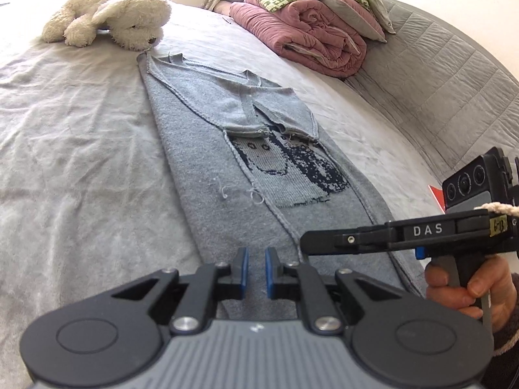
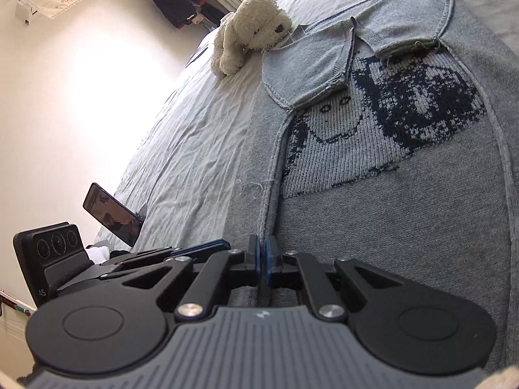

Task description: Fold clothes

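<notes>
A grey knit sweater [image 1: 207,136] lies flat on the bed, inside out, with both sides and sleeves folded in over a dark knitted picture [image 1: 292,165]. It fills the right wrist view [image 2: 389,210]. My left gripper [image 1: 256,274] is over the sweater's near hem, its blue pads a small gap apart with nothing between them. My right gripper [image 2: 262,265] has its pads closed at the near hem; whether they pinch the cloth is not visible. It also shows in the left wrist view [image 1: 306,243], reaching in from the right, low over the hem.
A white plush dog [image 1: 110,19] lies by the sweater's collar. Folded pink and green quilts [image 1: 311,29] sit at the far right against the grey padded headboard [image 1: 454,74]. A phone [image 2: 112,214] stands at the bed's left edge.
</notes>
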The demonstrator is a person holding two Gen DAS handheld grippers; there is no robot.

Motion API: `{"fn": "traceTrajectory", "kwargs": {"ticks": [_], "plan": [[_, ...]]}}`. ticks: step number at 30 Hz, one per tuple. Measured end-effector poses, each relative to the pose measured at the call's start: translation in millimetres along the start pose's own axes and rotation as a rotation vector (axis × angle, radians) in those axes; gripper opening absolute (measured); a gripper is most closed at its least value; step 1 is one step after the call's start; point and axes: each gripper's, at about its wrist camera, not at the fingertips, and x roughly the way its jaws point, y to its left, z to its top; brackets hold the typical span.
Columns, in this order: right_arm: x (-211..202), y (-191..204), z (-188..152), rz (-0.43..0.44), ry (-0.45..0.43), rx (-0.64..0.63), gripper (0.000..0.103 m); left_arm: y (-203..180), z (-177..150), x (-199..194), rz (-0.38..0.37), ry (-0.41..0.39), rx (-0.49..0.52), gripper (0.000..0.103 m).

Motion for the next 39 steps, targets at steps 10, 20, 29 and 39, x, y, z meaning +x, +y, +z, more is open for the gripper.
{"fn": "traceTrajectory", "kwargs": {"ticks": [10,20,29,39], "plan": [[1,-11,-13,0.093,0.140,0.107,0.037,-8,-4,-4,-0.023,-0.042,0.036,0.007],[-6,2,-43,0.113,0.244,0.021,0.009,-24,-12,-1,-0.021,-0.026,0.089,0.006],[-58,-5,-22,0.032,0.119,-0.057,0.020,-36,-13,-2,-0.006,-0.014,0.137,0.006],[-114,-75,-11,-0.215,-0.036,-0.063,0.038,-39,-31,1,-0.031,0.026,0.218,0.006]]}}
